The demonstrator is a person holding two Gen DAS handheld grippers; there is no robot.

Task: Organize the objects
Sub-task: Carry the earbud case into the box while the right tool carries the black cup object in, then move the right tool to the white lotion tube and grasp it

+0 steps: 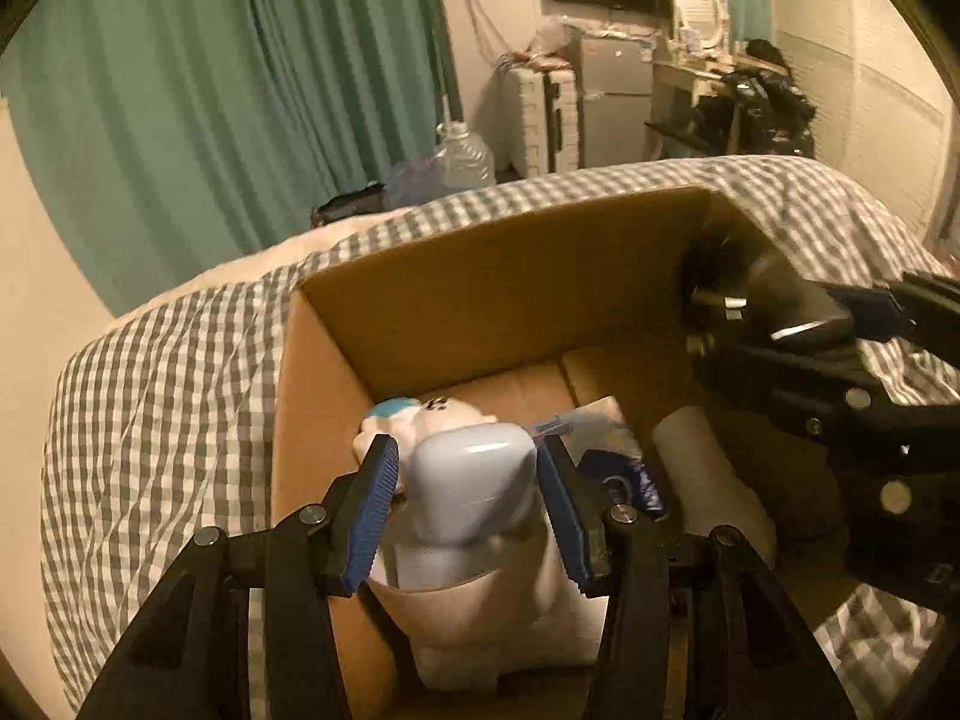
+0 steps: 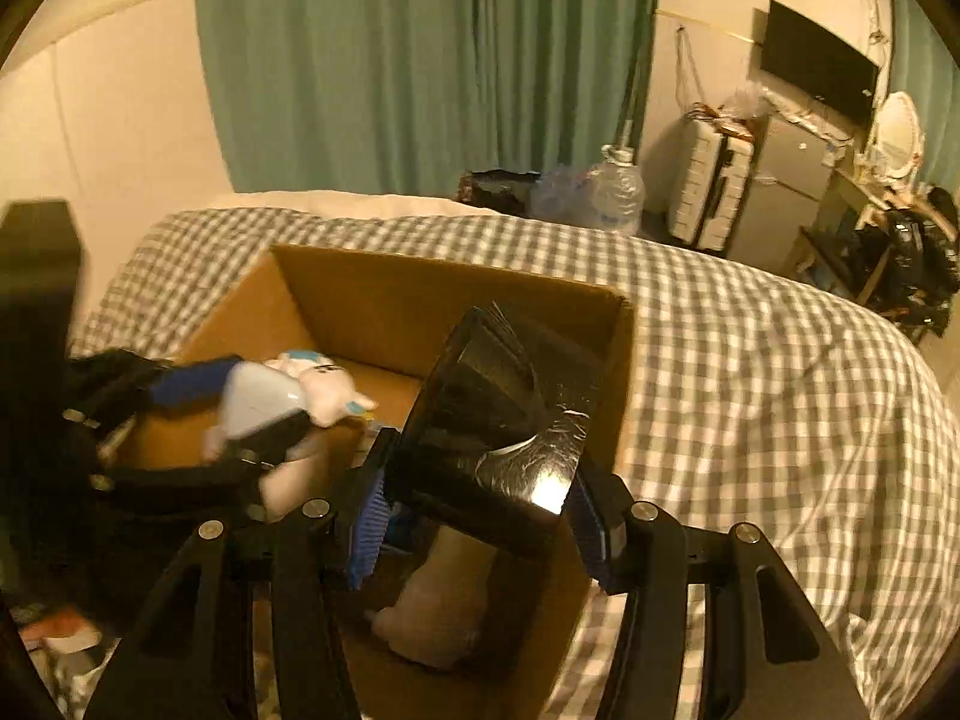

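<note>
An open cardboard box [image 1: 480,276] [image 2: 420,300] stands on a chequered bed. My left gripper [image 1: 468,450] [image 2: 252,414] hangs over the box's left part, shut on a pale rounded white case [image 1: 474,480] [image 2: 258,402] between its blue pads. Under it lie a white plush toy with a blue cap [image 1: 444,408] [image 2: 336,390], a blue-and-white packet [image 1: 606,438] and a white roll [image 1: 702,462]. My right gripper [image 2: 480,468] [image 1: 780,324] is over the box's right side, shut on a glossy black object [image 2: 498,408] [image 1: 786,306]. What that object is I cannot tell.
The grey-and-white chequered cover [image 1: 150,420] [image 2: 750,390] spreads all round the box. Beyond the bed are green curtains [image 2: 420,60], a clear water jug [image 1: 462,156] [image 2: 618,192], white drawers and a small fridge [image 2: 774,204], a wall screen [image 2: 822,60] and a cluttered desk [image 1: 750,96].
</note>
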